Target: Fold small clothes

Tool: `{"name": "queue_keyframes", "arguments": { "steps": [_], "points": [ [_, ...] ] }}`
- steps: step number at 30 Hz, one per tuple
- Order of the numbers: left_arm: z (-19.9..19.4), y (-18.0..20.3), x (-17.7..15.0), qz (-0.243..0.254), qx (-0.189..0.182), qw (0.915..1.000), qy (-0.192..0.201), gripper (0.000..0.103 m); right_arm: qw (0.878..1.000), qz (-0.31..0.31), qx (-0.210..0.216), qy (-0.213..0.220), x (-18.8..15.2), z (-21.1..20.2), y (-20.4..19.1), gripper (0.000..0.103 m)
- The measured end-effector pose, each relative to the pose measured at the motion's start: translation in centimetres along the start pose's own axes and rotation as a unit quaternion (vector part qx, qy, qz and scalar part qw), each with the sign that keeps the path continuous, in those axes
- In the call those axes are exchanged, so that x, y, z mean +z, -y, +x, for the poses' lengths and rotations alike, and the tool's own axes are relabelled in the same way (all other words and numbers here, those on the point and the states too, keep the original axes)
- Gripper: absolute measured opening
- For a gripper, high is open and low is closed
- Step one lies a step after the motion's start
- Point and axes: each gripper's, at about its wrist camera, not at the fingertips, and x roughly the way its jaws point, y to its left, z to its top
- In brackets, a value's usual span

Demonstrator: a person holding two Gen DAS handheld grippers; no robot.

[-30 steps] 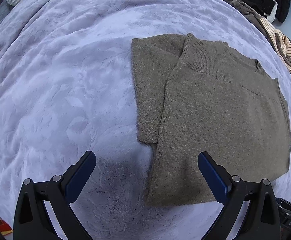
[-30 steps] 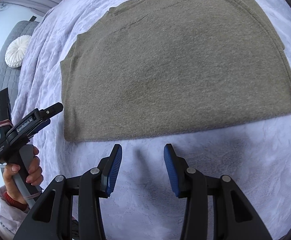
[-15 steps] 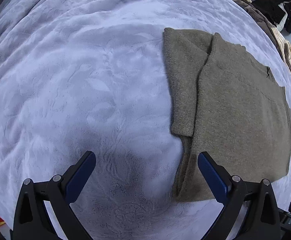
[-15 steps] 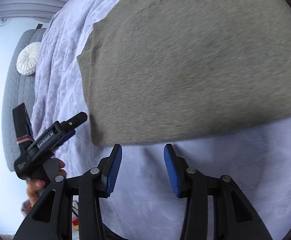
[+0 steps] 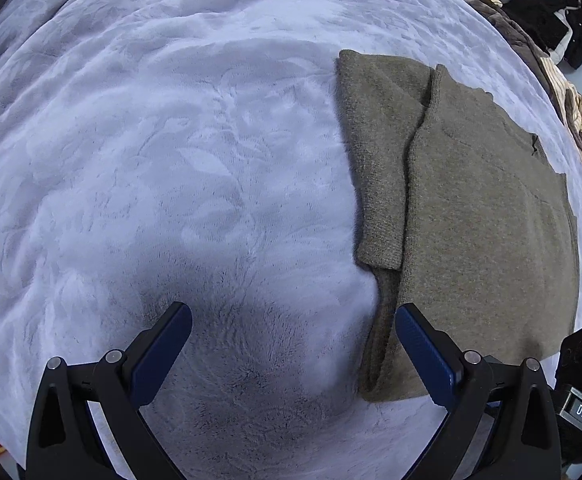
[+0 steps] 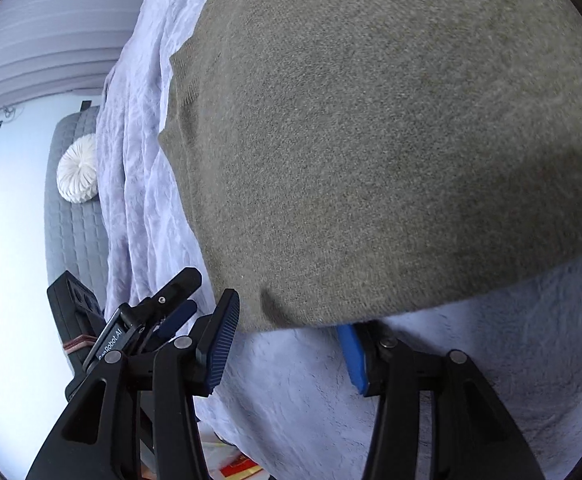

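Note:
An olive-brown knit sweater (image 5: pixel 487 216) lies flat on a lavender plush blanket (image 5: pixel 179 168), its sleeve folded in along the left side. My left gripper (image 5: pixel 295 344) is open and empty, low over the blanket, its right finger beside the sweater's near left corner. In the right wrist view the sweater (image 6: pixel 391 140) fills most of the frame. My right gripper (image 6: pixel 291 340) is open at the sweater's near edge; the hem lies over its right fingertip and the left finger stands beside the corner. The left gripper's body (image 6: pixel 147 320) shows at the left.
A heap of striped and dark clothes (image 5: pixel 563 80) lies at the bed's far right edge. A white round cushion (image 6: pixel 78 168) sits on a grey quilted headboard (image 6: pixel 71 240). Coloured items (image 6: pixel 239 468) lie on the floor below the bed edge.
Both grippers moved in towards the sweater's near edge. The right gripper dropped lower and closer, so the hem now covers its right fingertip. The left gripper shifted left, sweater now at its right.

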Motion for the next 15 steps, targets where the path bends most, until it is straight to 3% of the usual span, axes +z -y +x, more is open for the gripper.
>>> {"name": "queue_keyframes", "arguments": {
  "steps": [4,14,15],
  "points": [
    [0.1,0.5,0.6,0.000,-0.013,0.9999,0.003,0.102,1.000,0.010,0.006,-0.004,-0.8,-0.3,0.4,0.052],
    [1.2,0.1,2.0,-0.032,-0.132,0.9906,-0.017,0.102,0.992,0.084,0.069,0.064,0.7,0.6,1.2,0.053],
    [1.4,0.2,2.1,-0.036,-0.152,0.9875,-0.023,0.102,0.991,0.091,0.075,0.061,1.1,0.7,1.1,0.043]
  ]
}}
